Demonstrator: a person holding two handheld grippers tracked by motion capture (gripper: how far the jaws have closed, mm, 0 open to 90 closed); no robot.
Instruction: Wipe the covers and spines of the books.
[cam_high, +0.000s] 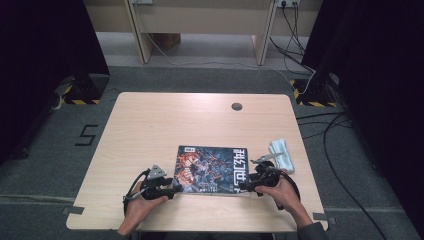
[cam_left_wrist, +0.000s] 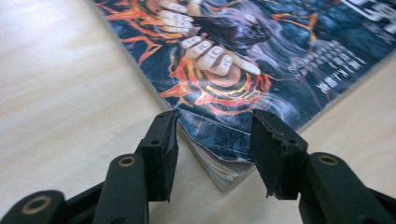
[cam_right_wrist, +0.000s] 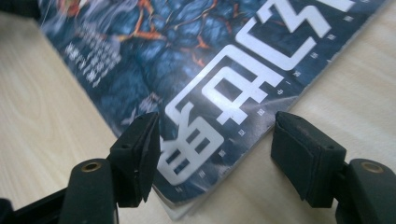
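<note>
Dark-blue magazine (cam_high: 212, 170), orange, perhaps flame-patterned

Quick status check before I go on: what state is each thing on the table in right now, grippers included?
Magazine: closed, lying flat on the table, cover up, near-left corner pages slightly fanned.
Left gripper: open, jaws astride the magazine's near-left corner, pads not pressing.
Right gripper: open, jaws astride the near-right corner, no grip.
White cloth: folded, lying right of the magazine, untouched.
</note>
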